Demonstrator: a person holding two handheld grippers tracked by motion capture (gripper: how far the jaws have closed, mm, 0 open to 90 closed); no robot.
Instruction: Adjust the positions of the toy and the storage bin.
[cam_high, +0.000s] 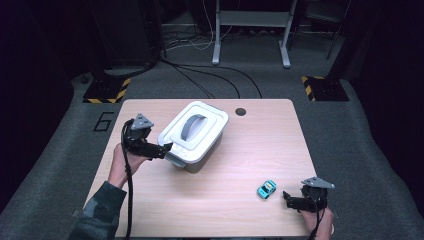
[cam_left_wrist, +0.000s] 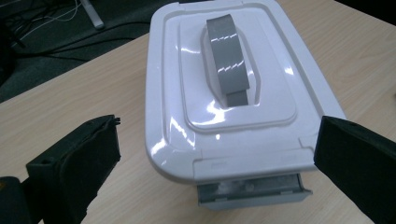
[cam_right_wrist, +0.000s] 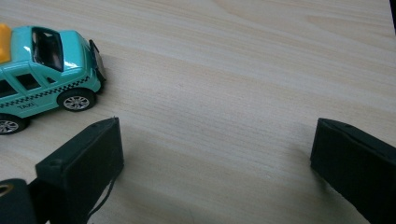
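Left gripper (cam_high: 167, 148) just beside white box (cam_high: 194, 131)

The toy taxi (cam_right_wrist: 44, 79) is cut off at the picture's left edge.

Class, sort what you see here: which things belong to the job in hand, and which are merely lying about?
In the job: white lidded box, toy taxi, left claw, right claw.

Lying about: floor cables, yellow-and-black striped stand bases, white frame legs.

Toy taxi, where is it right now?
In the high view the toy taxi sits on the table near its front right, just left of the open right gripper, apart from it.
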